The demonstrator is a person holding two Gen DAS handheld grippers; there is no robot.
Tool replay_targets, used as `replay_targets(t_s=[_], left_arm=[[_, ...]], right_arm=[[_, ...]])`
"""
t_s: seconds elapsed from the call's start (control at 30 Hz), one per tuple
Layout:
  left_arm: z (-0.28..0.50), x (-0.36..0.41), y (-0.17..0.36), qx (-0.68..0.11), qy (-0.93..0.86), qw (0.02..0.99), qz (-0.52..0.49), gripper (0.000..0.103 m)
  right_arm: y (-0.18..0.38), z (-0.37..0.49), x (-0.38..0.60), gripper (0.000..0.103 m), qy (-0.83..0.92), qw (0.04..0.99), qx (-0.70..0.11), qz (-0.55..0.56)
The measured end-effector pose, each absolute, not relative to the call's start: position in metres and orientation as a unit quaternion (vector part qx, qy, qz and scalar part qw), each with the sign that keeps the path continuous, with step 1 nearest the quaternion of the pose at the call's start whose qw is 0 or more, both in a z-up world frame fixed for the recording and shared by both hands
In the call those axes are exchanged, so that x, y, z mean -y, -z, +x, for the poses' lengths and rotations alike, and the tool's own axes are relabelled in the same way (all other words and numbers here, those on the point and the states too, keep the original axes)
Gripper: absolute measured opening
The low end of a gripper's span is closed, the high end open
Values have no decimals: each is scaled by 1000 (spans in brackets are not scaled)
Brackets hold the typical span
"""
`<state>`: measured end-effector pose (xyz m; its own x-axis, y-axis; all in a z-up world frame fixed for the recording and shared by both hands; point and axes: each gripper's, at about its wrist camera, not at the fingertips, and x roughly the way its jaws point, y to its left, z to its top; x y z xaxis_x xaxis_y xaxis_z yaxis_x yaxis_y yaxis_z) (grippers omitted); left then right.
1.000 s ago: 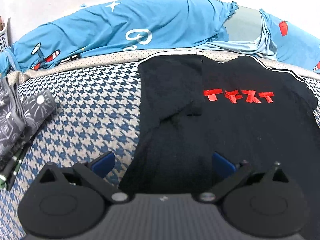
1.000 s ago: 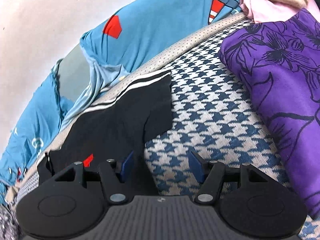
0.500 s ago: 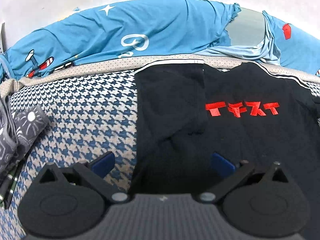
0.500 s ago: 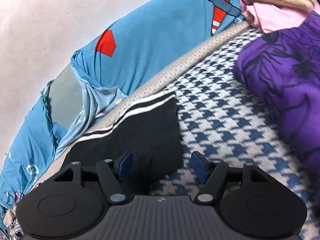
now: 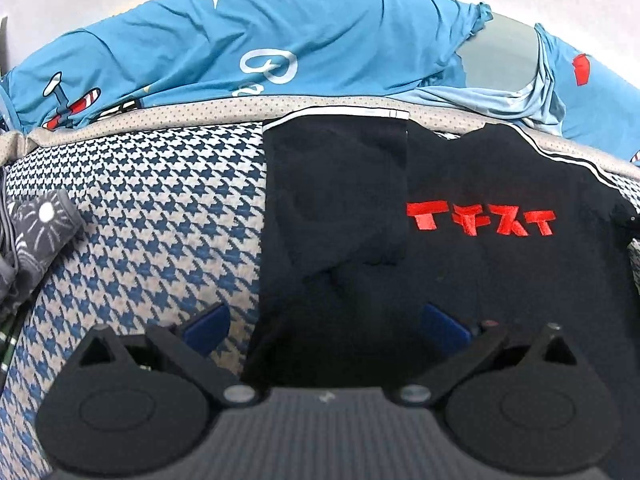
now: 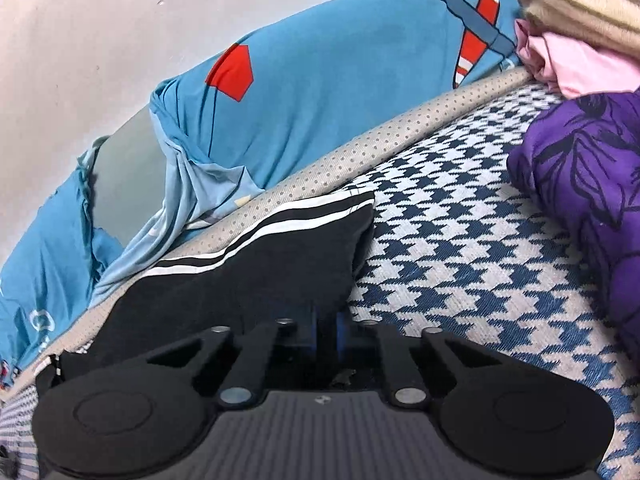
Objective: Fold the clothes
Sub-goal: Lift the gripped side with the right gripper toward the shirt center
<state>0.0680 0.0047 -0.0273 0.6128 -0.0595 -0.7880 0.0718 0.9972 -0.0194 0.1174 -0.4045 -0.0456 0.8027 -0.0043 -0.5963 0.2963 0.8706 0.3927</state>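
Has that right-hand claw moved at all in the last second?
Yes. The right gripper has slid leftward, away from the purple cloth and onto the black shirt, and its jaws are closing on the shirt's edge.

The T-shirt (image 5: 460, 248) lies flat on the mattress (image 5: 152, 208), its left sleeve (image 5: 336, 184) folded inward onto the body, its right sleeve (image 6: 280, 248) spread toward the mattress's far edge. A bedsheet (image 5: 280, 48) is bunched behind it against the wall. A garment pile (image 6: 580, 184) sits to its right, another garment (image 5: 36, 232) well to its left.
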Motion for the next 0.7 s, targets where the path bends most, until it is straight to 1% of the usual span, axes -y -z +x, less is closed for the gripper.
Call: replay_targets(t_s=[0.33, 0.7], left_arm=[[70, -3, 29, -445, 30, 895, 2, 103], [67, -1, 32, -444, 27, 895, 13, 103]], right_arm=[[22, 108, 388, 6, 143, 931, -288, 174], [31, 107, 399, 6, 172, 918, -317, 166]])
